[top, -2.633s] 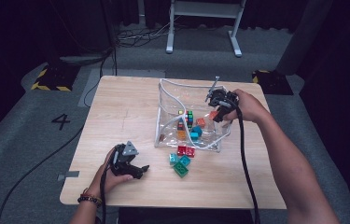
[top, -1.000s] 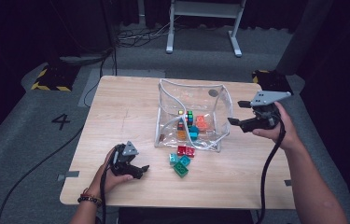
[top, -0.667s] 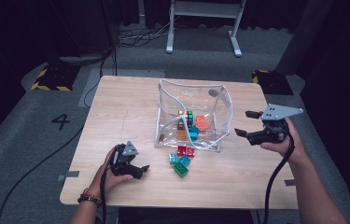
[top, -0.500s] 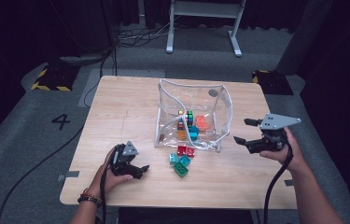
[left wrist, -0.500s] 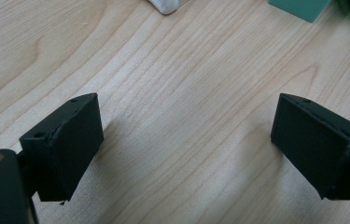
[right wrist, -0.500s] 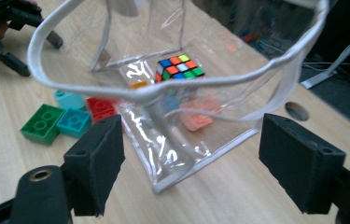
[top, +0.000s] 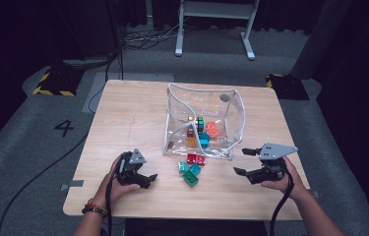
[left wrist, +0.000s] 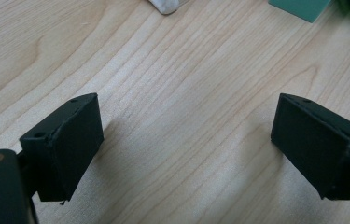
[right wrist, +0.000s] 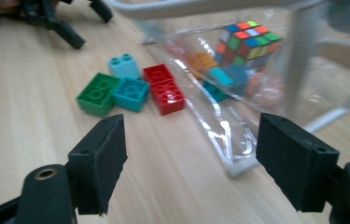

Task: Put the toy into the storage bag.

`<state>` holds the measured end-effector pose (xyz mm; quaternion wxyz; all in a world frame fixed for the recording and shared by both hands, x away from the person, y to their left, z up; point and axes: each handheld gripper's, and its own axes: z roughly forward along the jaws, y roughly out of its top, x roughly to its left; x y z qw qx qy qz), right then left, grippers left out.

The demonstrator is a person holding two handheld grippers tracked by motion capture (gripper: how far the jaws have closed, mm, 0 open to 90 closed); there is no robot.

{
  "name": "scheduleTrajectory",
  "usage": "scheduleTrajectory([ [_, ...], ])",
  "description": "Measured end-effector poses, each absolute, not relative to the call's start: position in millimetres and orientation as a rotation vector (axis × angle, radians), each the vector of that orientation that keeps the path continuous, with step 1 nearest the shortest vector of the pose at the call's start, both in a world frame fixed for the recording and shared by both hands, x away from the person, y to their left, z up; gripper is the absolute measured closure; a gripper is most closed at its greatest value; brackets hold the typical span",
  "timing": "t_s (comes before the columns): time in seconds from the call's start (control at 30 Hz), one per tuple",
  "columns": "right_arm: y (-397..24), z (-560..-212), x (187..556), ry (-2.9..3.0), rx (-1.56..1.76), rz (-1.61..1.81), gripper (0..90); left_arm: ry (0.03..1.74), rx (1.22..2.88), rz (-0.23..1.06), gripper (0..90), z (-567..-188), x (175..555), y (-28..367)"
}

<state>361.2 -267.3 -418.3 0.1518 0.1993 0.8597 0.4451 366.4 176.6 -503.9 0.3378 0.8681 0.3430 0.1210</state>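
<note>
Some toys sit in the clear bag (top: 202, 123) — loose blocks (top: 191, 167) remain on the desk (top: 123, 113); both hand-held grippers — left (top: 145, 178), right (top: 241, 162) — gape empty

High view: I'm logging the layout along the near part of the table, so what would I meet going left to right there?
Left gripper → light blue brick → green brick → red bricks → right gripper, both grippers open and empty.

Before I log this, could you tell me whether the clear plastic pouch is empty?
Not empty: the clear plastic pouch holds a multicoloured puzzle cube and small blocks.
</note>
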Motion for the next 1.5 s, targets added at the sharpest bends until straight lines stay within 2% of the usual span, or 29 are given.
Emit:
scheduleTrajectory([
  [0.07, -263, -427, 358, 2.451, 0.591, 1.326, 28.5, 0.891, 2.263, 0.315, 9.4, -504, 367, 177],
  [0.27, -247, -449, 351, 2.476, 0.589, 1.333, 30.6, 0.893, 2.263, 0.315, 9.4, -504, 366, 177],
  [0.63, -202, -477, 342, 2.598, 0.521, 1.31, 31.7, 0.893, 2.263, 0.315, 9.4, -504, 366, 177],
  [0.83, -176, -492, 337, 2.647, 0.458, 1.291, 37.3, 0.892, 2.264, 0.314, 9.4, -504, 367, 177],
  [1.5, -135, -505, 343, 2.669, 0.505, 1.227, 35.5, 0.892, 2.264, 0.314, 9.4, -504, 367, 177],
])
